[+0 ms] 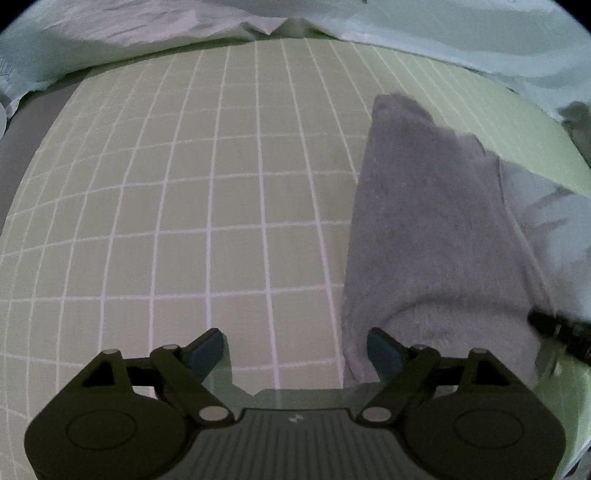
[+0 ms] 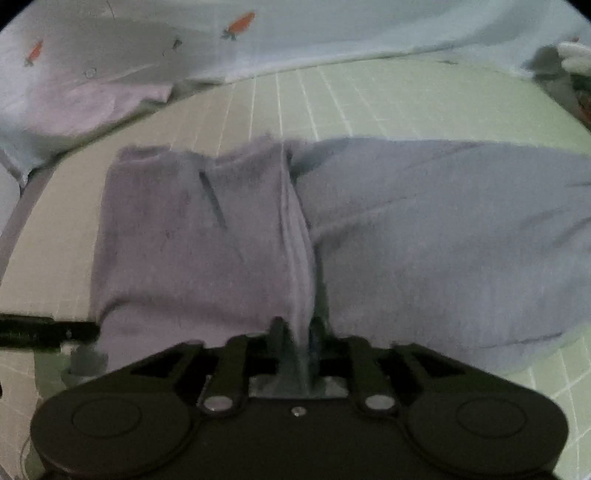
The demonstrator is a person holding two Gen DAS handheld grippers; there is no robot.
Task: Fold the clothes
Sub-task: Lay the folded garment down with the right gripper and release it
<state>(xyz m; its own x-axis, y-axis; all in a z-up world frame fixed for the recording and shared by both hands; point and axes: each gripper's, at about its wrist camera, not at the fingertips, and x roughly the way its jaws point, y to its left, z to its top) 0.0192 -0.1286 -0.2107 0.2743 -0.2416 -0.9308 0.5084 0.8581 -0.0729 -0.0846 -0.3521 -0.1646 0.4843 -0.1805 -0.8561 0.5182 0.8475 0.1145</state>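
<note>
On the green gridded mat (image 1: 221, 184), a grey fleece garment (image 2: 207, 251) is seen partly folded, one flap doubled over and more folding left. A ridge of it is pinched by the right gripper (image 2: 295, 328). Beside it, the left gripper (image 1: 295, 347) is held wide and empty.

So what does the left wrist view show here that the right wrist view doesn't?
Only the left wrist view: the left hand-held gripper, open over bare green grid mat, nothing between its pads. Only the right wrist view: the right hand-held gripper with a ridge of the grey garment between its narrow jaws, and carrot-print fabric behind. Both share the garment, the mat and pale cloth at the far edge.
</note>
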